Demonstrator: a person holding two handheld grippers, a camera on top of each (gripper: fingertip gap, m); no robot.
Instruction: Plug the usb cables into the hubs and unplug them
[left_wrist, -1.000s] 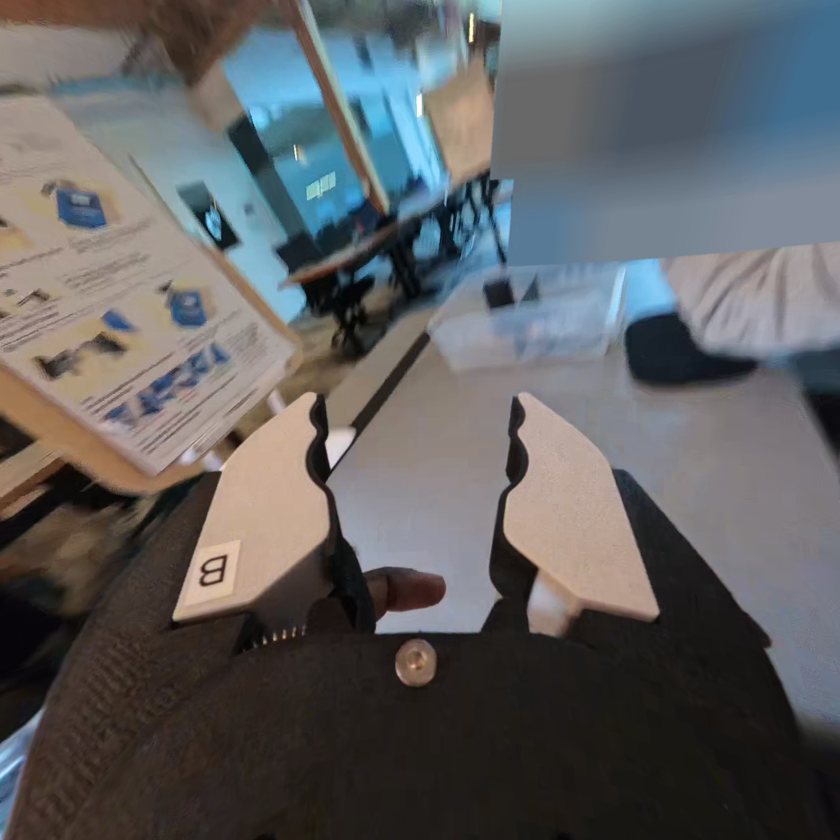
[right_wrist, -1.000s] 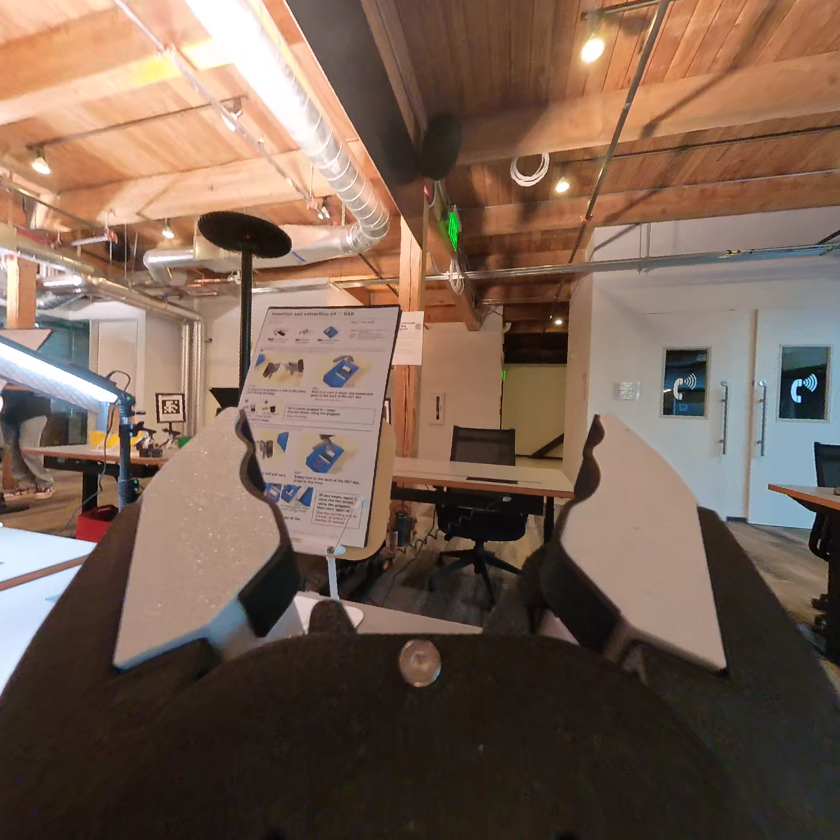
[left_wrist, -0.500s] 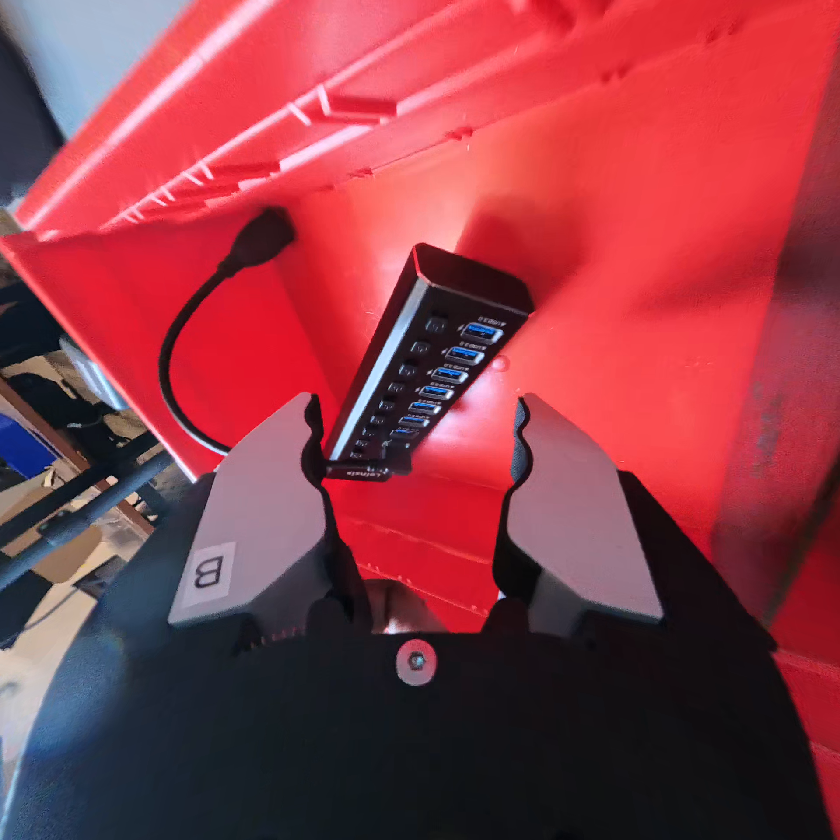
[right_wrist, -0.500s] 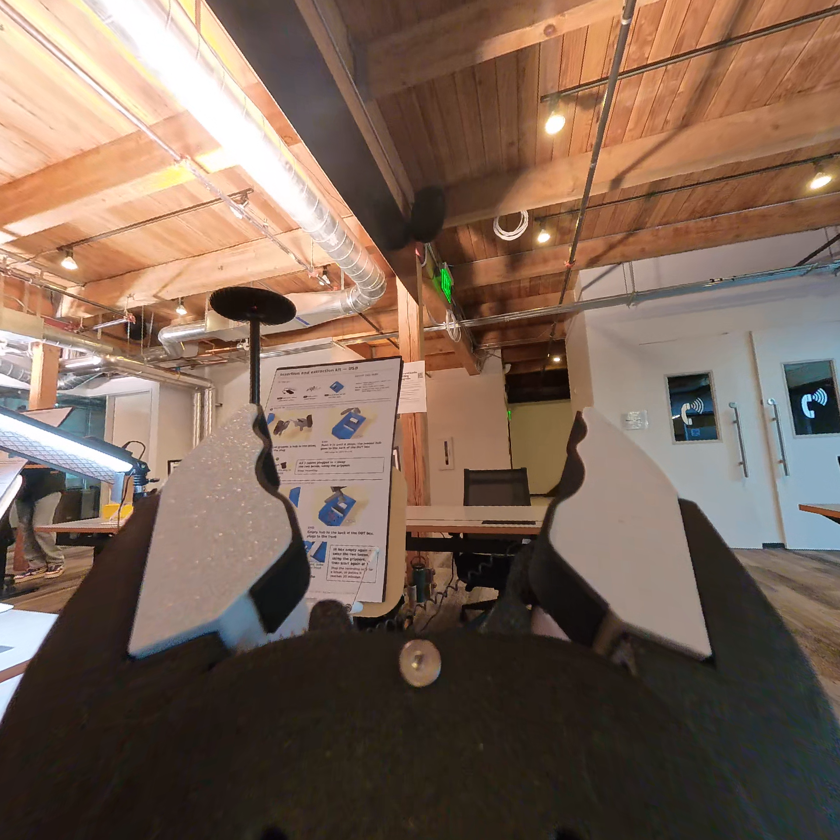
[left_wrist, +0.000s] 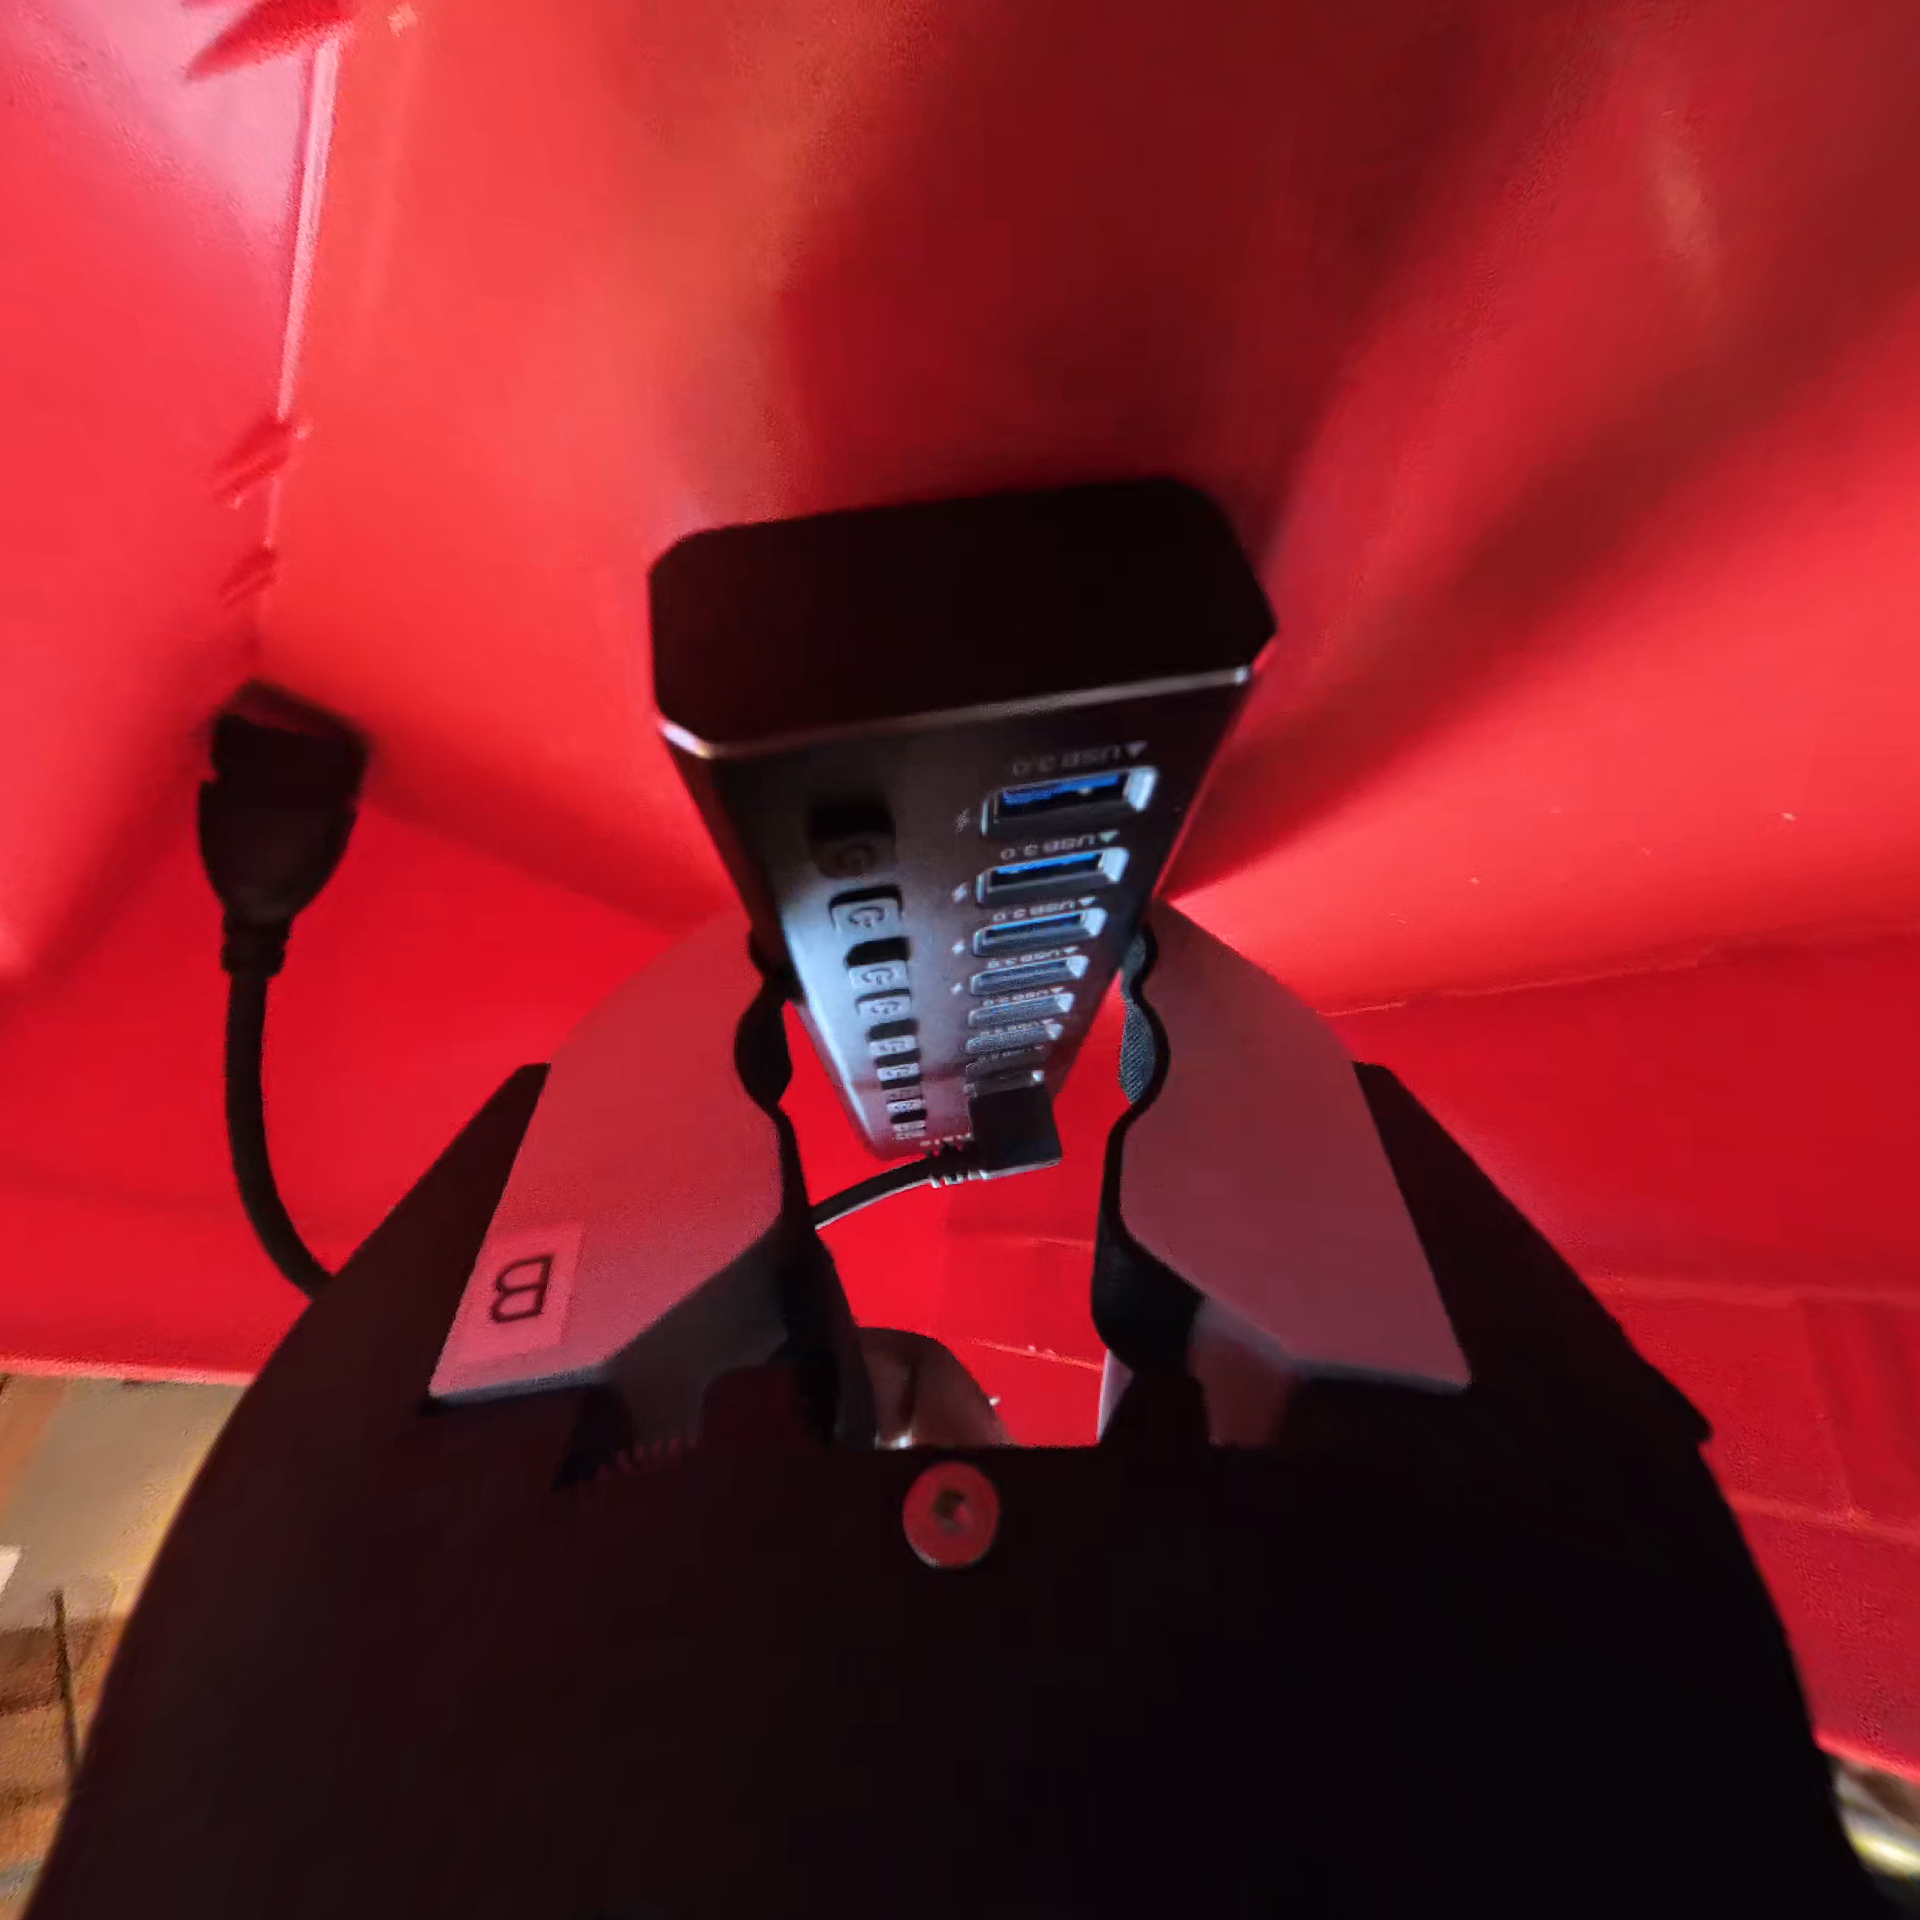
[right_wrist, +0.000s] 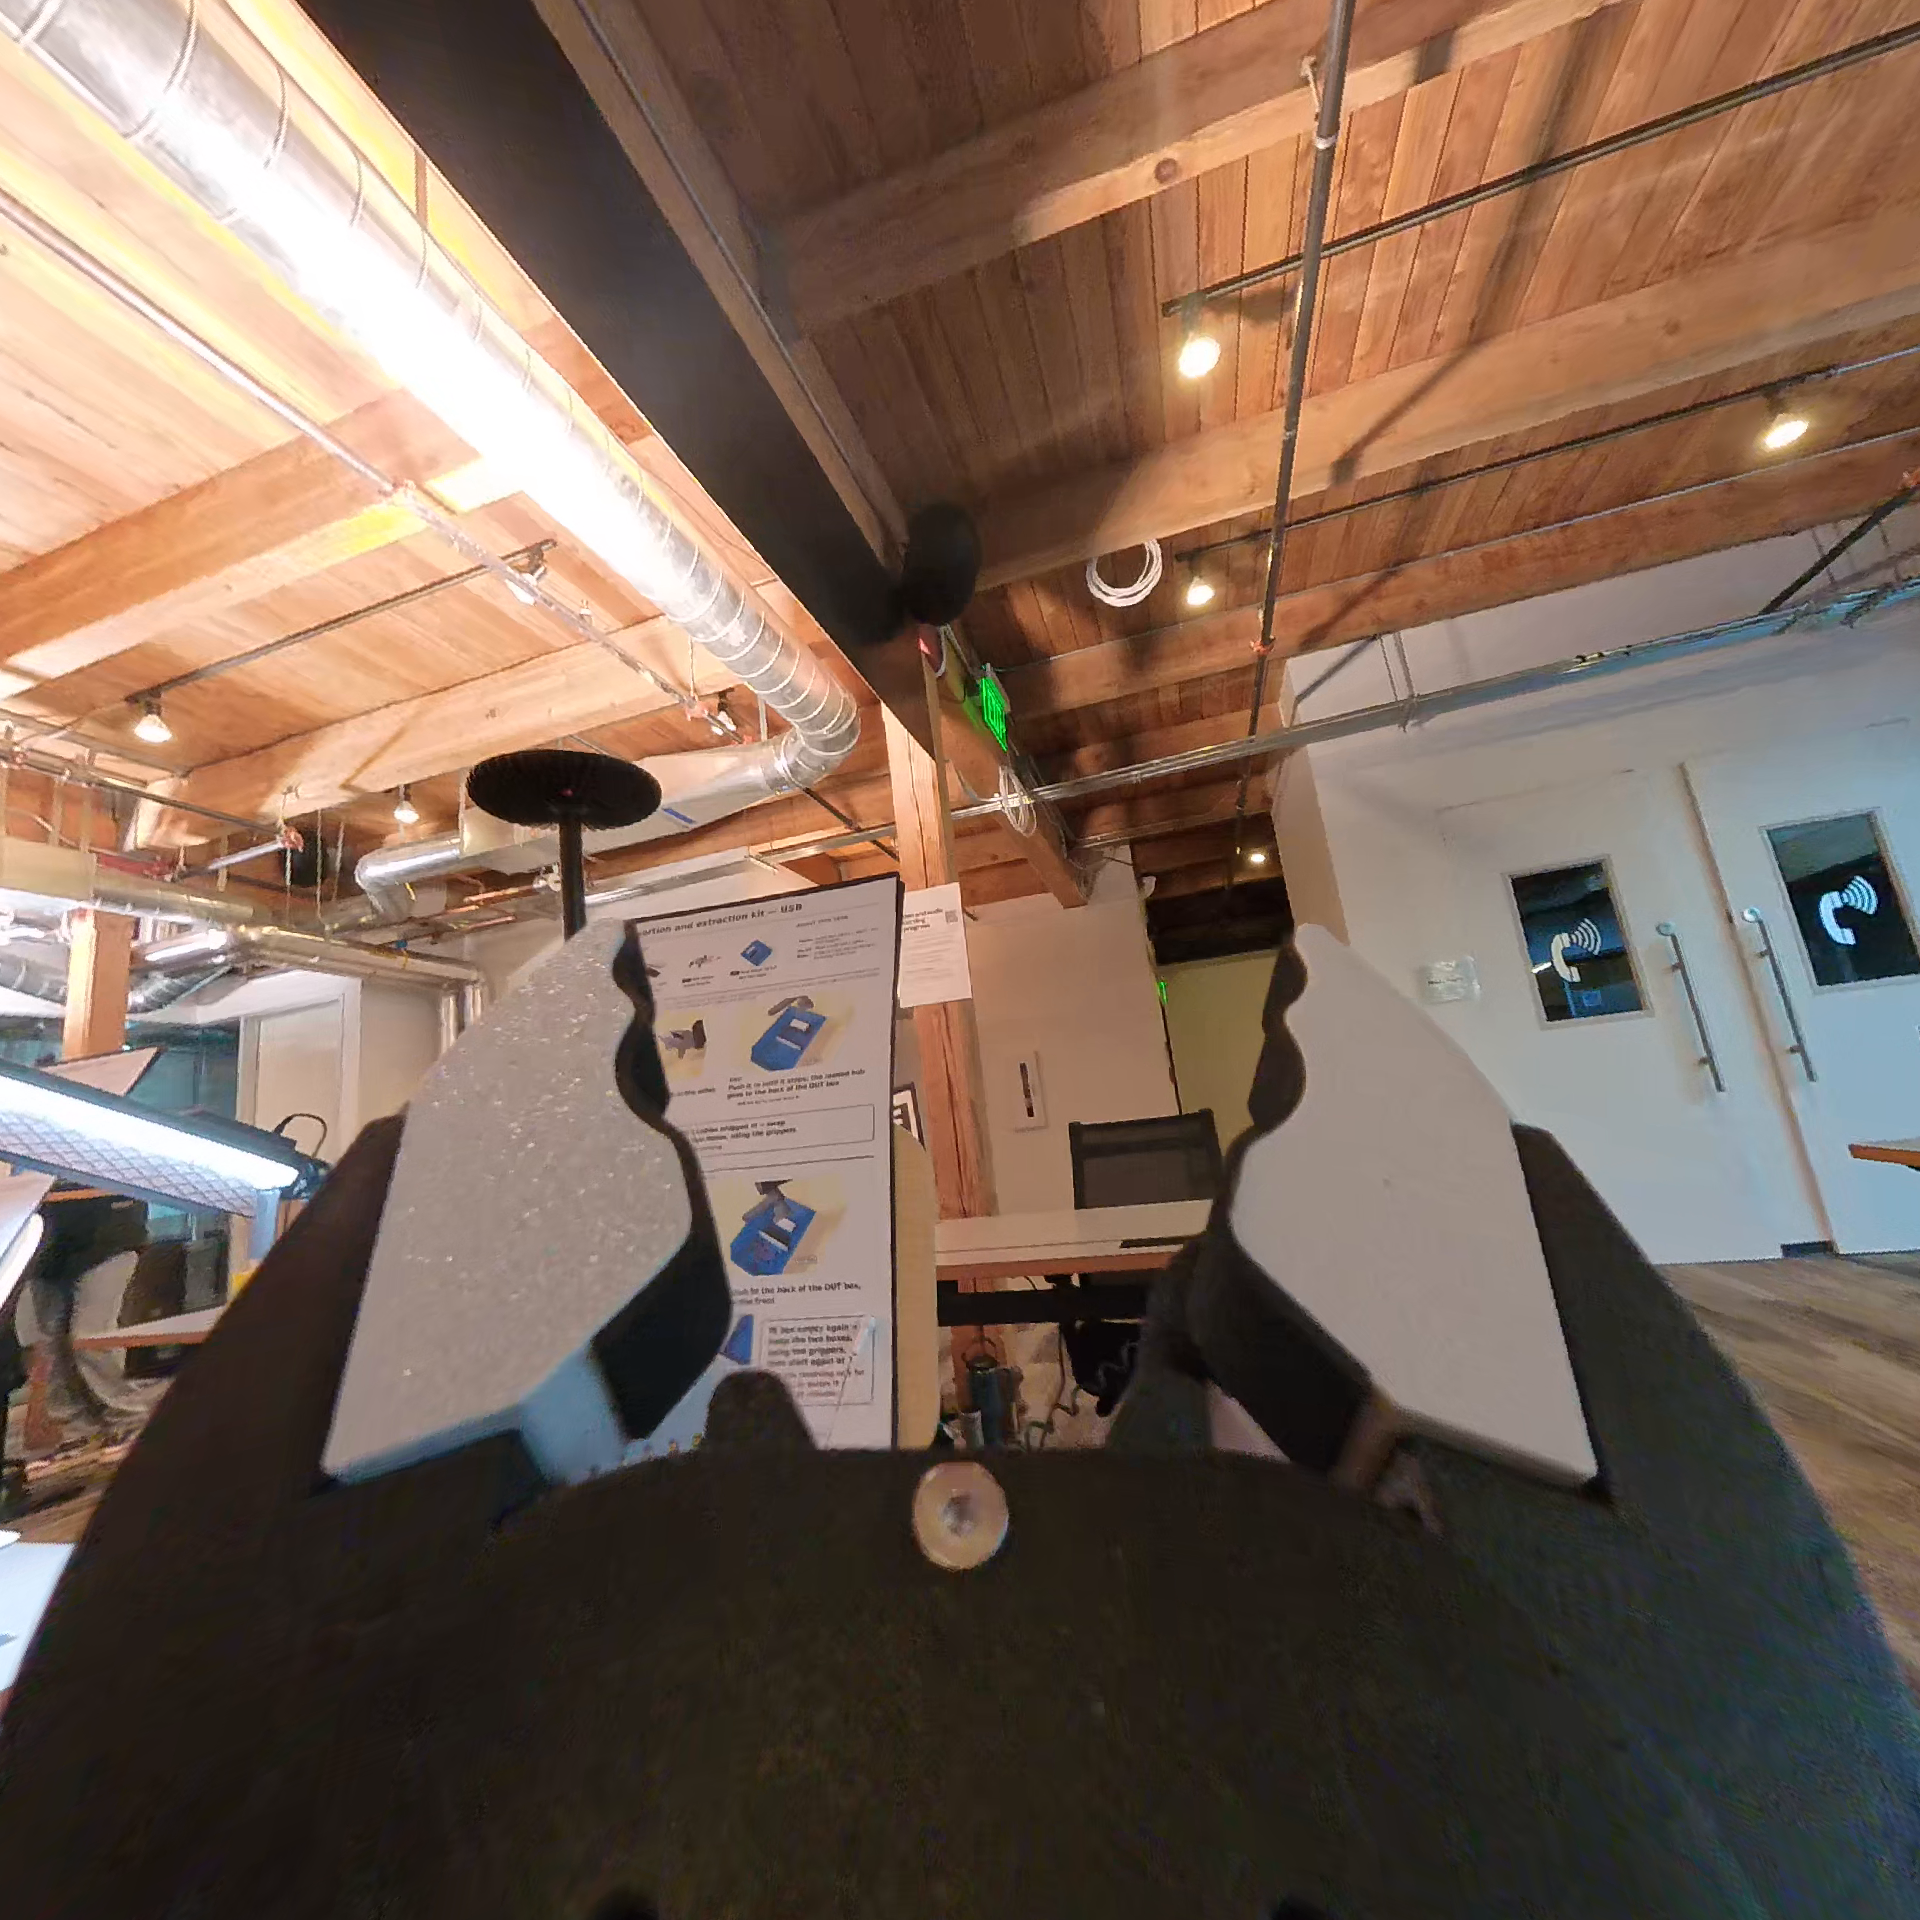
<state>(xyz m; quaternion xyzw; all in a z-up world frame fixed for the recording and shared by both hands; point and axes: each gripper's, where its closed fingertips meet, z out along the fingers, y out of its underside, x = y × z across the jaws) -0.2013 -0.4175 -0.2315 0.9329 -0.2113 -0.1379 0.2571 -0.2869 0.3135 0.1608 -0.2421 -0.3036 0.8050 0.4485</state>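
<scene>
Left hand-held gripper (left_wrist: 951, 971), jaws apart, is now brought close around the black hub (left_wrist: 956, 831) inside the red bin (left_wrist: 1558, 520), nearer than half a second ago, so a grasp seems imminent, while the right hand-held gripper (right_wrist: 956, 997) is held open and idle.

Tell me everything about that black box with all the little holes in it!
The USB hub is a long black bar with a smooth, shiny-edged shell. One face carries a row of ports, the farthest blue inside, beside a row of small buttons. It lies inside a red bin, between the open fingers of the left hand-held gripper. A thin black cable is plugged in at its near end.
</scene>
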